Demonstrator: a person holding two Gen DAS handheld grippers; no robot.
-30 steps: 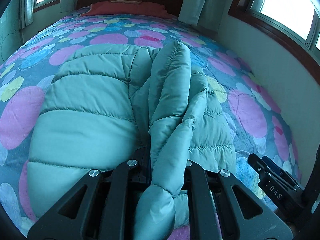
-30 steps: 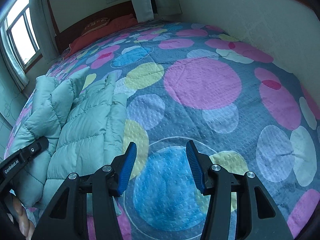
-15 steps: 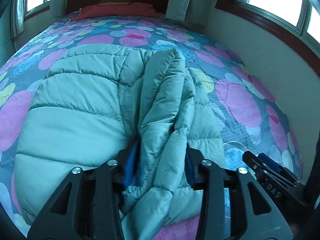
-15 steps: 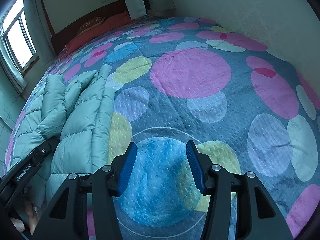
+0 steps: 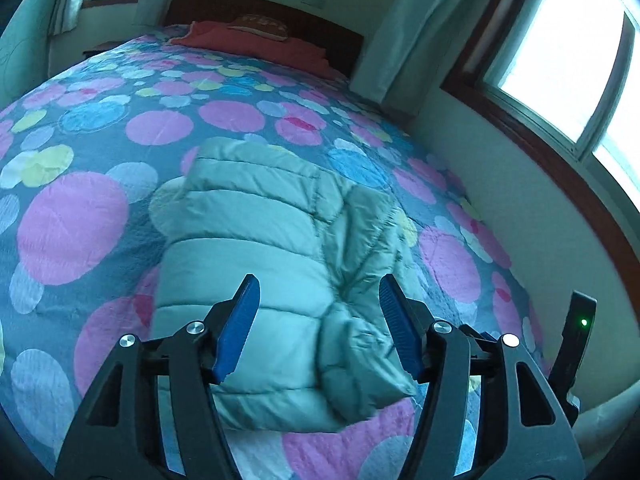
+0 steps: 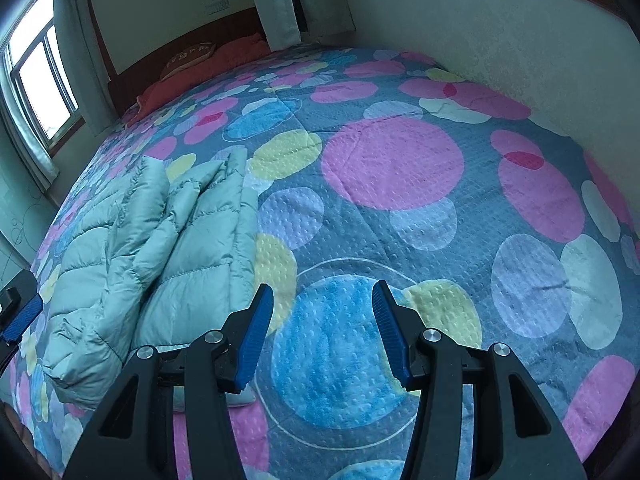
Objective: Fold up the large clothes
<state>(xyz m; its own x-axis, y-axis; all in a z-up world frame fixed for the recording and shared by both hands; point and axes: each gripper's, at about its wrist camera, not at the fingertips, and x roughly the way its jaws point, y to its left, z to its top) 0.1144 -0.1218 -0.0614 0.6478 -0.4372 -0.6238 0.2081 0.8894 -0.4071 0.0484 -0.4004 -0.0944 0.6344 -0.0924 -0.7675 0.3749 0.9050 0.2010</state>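
A pale green puffer jacket (image 5: 260, 264) lies on the bed, its sleeve (image 5: 360, 280) folded over the right side of the body. My left gripper (image 5: 316, 322) is open and empty, raised above the jacket's near end. In the right wrist view the jacket (image 6: 160, 248) lies at the left. My right gripper (image 6: 320, 332) is open and empty over bare bedspread, to the right of the jacket. The left gripper's blue pad (image 6: 20, 316) shows at the far left edge.
The bedspread (image 6: 392, 168) is grey-blue with pink, blue and yellow circles. A red pillow (image 5: 256, 42) and dark headboard (image 5: 280, 12) stand at the far end. A wall (image 6: 500, 40) with windows (image 5: 568, 52) runs along the bed's right side. The right gripper's body (image 5: 576, 340) shows at lower right.
My left gripper opened and let go of the jacket sleeve, then rose and pulled back. The sleeve now lies on the jacket. The right gripper stayed open and shifted slightly.
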